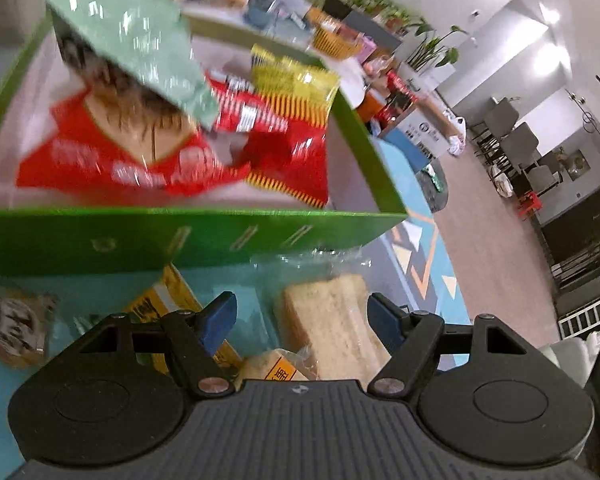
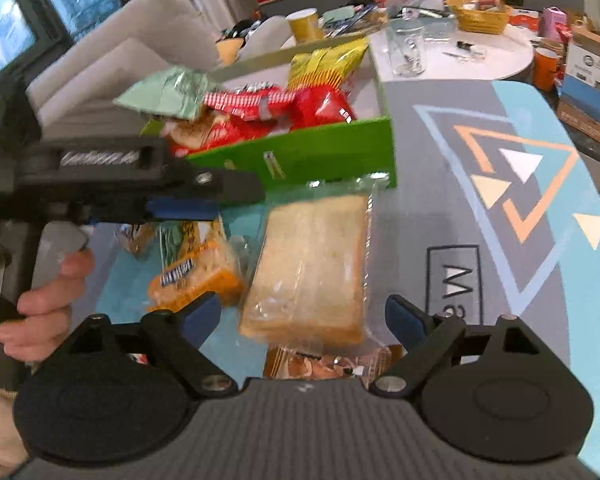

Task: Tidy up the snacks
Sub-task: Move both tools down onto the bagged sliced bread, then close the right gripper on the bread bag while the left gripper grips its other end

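Observation:
A clear-wrapped loaf of white sliced bread (image 2: 312, 264) lies on the patterned mat just in front of a green box (image 2: 320, 152). My right gripper (image 2: 302, 312) stands open astride the loaf's near end, with neither pad touching it. My left gripper (image 1: 302, 316) is open too, and the same bread (image 1: 328, 320) shows between its blue pads, apart from both. In the right wrist view the left gripper (image 2: 220, 200) reaches in from the left, level with the box front. The green box (image 1: 180, 236) holds red bags (image 1: 100, 152), a yellow bag (image 1: 292, 80) and a mint-green bag (image 1: 140, 44).
An orange-wrapped bread pack (image 2: 196, 276) lies left of the loaf, and another packet (image 2: 328, 364) sits under its near end. A person's hand (image 2: 44, 308) grips the left handle. Behind the box on a white table stand a glass (image 2: 406, 52), a yellow cup (image 2: 304, 24) and a basket (image 2: 480, 18).

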The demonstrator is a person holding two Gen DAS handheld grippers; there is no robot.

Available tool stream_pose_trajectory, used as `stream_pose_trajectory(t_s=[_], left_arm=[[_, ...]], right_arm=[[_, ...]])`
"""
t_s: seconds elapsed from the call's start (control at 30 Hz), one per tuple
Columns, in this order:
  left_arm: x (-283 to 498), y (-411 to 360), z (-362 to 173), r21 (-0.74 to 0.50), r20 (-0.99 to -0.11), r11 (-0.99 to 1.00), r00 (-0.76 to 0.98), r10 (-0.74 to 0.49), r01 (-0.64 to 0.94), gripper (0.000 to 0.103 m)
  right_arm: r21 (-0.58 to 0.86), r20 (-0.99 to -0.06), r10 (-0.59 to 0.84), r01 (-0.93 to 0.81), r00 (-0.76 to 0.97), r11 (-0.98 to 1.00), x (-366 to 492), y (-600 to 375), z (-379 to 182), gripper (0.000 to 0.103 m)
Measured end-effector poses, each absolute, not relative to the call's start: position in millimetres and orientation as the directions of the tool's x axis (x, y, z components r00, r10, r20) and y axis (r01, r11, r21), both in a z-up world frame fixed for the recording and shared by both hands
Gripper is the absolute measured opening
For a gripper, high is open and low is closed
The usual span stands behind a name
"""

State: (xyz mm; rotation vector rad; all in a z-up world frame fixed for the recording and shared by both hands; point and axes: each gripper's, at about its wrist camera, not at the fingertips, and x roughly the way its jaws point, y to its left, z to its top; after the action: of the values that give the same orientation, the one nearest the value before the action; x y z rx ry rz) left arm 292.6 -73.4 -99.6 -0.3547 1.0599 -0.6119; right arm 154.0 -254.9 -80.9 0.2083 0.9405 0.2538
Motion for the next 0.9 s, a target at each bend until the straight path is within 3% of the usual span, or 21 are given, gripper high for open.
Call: stream_pose_trajectory(t_s=[0.4,0.43,0.6,0.9], left_arm=[[305,-94,-123,-0.654,-0.661,0.714,0.271,-0.700,0.251,0.069],[307,-94,-125,-0.674,-0.648,0.698,0.262,-0.715,0.242,0.067],[304,-95,-130,-0.658,-0.648,0.710,0.292,-0.703,0.251,0.034],[299,-91,-122,-0.681,-0.623,0.688,0.295,-0.724,0.251,0.030]], right_arm=[[0.199,-0.784,0.258,-0.166,0.565,0.966,147,-240,-104,0.094],[0.188,-0.781,0.253,-0.170,0.571,0.967,146,-238,-104,0.094],[0.054,-0.771,0.172,-0.207,0.614,0.977,136,-223,-109,0.089],[-0.031,-0.724,0.120,-0.206,0.680,0.978,110,-216,-103,0.085]])
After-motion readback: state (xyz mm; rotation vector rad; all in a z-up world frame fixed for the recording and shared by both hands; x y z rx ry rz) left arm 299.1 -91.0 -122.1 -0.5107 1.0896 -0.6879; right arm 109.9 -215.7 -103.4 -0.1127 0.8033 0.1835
